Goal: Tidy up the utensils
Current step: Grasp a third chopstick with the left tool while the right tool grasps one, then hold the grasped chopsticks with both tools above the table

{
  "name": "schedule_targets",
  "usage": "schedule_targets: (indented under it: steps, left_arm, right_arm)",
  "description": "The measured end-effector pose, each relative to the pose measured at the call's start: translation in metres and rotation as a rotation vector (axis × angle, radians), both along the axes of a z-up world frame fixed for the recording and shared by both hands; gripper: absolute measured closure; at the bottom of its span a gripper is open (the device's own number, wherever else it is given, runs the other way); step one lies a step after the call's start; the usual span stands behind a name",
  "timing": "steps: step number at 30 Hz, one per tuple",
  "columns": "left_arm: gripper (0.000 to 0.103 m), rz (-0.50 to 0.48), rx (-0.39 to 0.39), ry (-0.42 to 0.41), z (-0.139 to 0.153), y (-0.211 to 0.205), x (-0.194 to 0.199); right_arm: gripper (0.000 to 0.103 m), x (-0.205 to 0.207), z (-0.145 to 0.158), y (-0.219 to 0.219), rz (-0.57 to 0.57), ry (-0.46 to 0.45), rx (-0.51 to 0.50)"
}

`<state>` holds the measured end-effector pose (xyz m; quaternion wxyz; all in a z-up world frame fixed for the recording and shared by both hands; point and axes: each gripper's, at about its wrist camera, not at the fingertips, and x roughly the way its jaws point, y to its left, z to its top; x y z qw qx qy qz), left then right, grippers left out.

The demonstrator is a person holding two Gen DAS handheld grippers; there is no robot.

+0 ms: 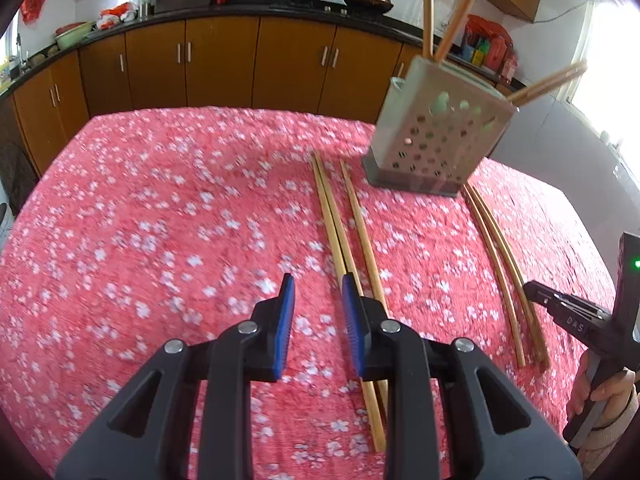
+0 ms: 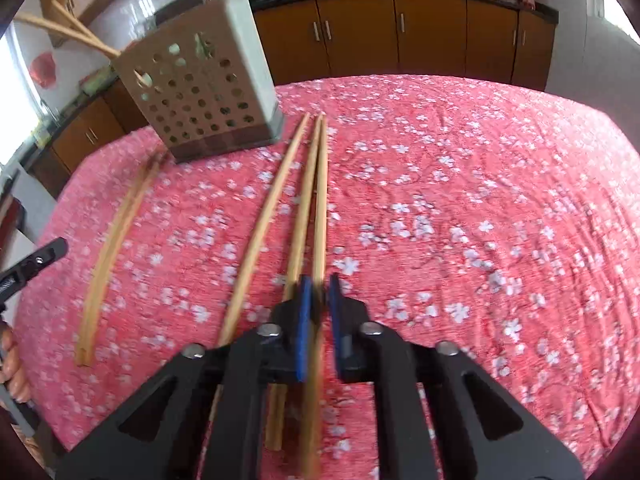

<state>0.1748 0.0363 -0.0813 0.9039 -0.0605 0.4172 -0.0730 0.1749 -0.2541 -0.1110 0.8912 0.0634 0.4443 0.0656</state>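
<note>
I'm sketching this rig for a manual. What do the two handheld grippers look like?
Both the left gripper and the right gripper are black plastic linkages with silver pivot bolts and blue ribbed finger pads. Seen from the left wrist, one gripper body shows a green light and white lettering.

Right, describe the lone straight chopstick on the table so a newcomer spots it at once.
Start at the pink flowered tablecloth and find the perforated grey utensil holder standing on it. Three straight chopsticks lie in front of its base. Take the single chopstick: it lies apart from the tight pair, on the side nearer the two bowed chopsticks.
</note>
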Motion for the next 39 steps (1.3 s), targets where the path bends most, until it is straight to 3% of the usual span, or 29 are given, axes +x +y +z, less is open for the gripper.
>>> schedule_targets:
  steps: [5, 11, 23, 27, 33, 39]
  left_arm:
    - [0.085, -0.023, -0.011, 0.037, -0.011, -0.009, 0.002]
    - [0.088, -0.056, 0.004, 0.064, -0.024, -0.021, 0.002]
    - [0.094, -0.04, 0.125, 0.039, -0.033, -0.03, 0.002]
    - [0.095, -0.007, 0.138, 0.041, -0.033, -0.018, 0.009]
    - [0.095, 0.123, 0.159, 0.049, -0.03, 0.028, 0.023]
    - [0.095, 0.16, 0.109, 0.043, -0.027, 0.054, 0.03]
  right_arm:
    - [0.095, 0.006, 0.0, -0.014, -0.065, -0.004, -0.026]
    - [0.095, 0.001, 0.002, -0.017, -0.062, -0.013, -0.039]
    - [0.095, -0.003, 0.003, -0.016, -0.058, -0.015, -0.036]
    - [0.095, -0.004, 0.002, -0.015, -0.051, -0.024, -0.058]
    - [0.095, 0.007, 0.002, -0.031, -0.125, -0.034, -0.078]
    - [0.095, 0.012, 0.001, -0.042, -0.146, -0.044, -0.066]
